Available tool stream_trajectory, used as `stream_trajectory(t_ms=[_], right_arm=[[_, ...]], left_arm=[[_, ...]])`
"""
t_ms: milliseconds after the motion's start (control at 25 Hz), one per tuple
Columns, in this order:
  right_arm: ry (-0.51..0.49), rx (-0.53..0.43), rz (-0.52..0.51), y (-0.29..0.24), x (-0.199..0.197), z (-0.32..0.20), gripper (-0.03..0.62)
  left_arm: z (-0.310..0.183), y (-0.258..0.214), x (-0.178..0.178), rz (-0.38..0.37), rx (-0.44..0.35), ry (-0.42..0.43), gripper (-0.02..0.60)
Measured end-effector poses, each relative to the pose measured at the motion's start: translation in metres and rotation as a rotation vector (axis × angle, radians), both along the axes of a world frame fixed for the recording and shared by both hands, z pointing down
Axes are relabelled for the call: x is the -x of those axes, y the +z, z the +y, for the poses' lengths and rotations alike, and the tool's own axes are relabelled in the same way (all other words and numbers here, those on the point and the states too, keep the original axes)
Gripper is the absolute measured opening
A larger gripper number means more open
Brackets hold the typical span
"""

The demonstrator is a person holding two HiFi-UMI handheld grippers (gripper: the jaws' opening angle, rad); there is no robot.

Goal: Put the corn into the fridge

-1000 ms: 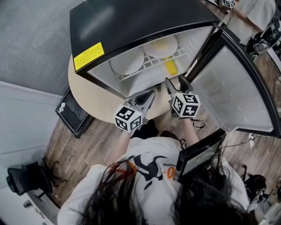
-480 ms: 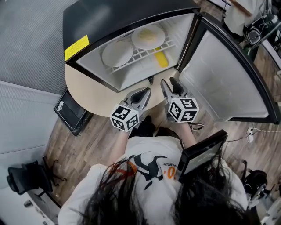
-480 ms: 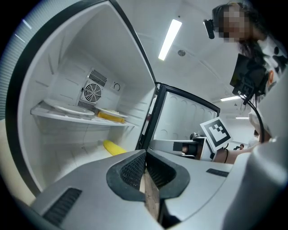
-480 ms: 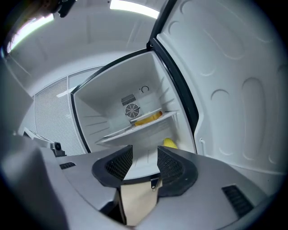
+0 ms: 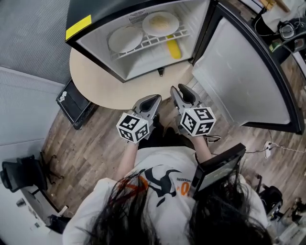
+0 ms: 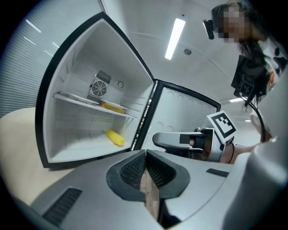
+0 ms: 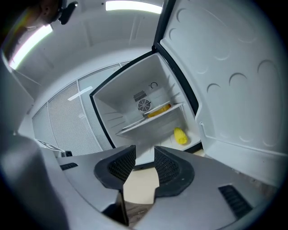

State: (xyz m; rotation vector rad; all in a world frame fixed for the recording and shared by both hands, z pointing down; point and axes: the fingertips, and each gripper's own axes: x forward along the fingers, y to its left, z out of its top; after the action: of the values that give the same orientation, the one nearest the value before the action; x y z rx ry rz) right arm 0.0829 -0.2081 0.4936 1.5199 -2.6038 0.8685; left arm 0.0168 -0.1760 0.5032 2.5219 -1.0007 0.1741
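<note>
Evidently the corn (image 5: 173, 48) already lay on the fridge (image 5: 95, 12) floor, seemingly near its door-side edge, as the shut left hand-held gripper (image 5: 154, 99) and the right hand-held gripper (image 5: 180, 89), jaws closing on nothing, had drawn back.

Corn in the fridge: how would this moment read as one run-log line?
yellow corn cob: on floor of open black mini fridge | left gripper: shut, empty | right gripper: closing, empty | both: outside fridge

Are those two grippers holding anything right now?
Nothing. The left gripper is shut, empty; the right gripper is closing its jaws on air. The corn lies inside the fridge.
</note>
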Motion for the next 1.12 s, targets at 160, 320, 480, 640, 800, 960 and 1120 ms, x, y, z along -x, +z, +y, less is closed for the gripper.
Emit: stream_trajectory(t_ms=[160, 320, 480, 640, 800, 960, 1120], right_arm=[[-0.040, 0.027, -0.024, 0.010, 0.010, 0.013, 0.123], [-0.078, 0.057, -0.034, 0.018, 0.025, 0.024, 0.108], [-0.083, 0.075, -0.026, 0.026, 0.032, 0.031, 0.094], [-0.069, 0.088, -0.026, 0.029, 0.041, 0.038, 0.082], [-0.046, 0.087, -0.020, 0.026, 0.051, 0.050, 0.072], [-0.009, 0.124, -0.038, 0.029, 0.068, 0.071, 0.072], [0.005, 0.168, -0.069, 0.035, 0.093, 0.097, 0.072]], left_arm=[[0.015, 0.004, 0.007, -0.016, 0.015, -0.034, 0.011], [0.024, 0.005, 0.019, -0.029, 0.024, -0.067, 0.012], [0.030, 0.006, 0.026, -0.034, 0.028, -0.067, 0.011], [0.039, 0.007, 0.038, -0.034, 0.035, -0.058, 0.011], [0.051, 0.003, 0.051, -0.026, 0.028, -0.043, 0.011], [0.067, -0.001, 0.069, -0.018, 0.017, -0.012, 0.012], [0.081, -0.001, 0.093, -0.006, 0.013, 0.001, 0.012]])
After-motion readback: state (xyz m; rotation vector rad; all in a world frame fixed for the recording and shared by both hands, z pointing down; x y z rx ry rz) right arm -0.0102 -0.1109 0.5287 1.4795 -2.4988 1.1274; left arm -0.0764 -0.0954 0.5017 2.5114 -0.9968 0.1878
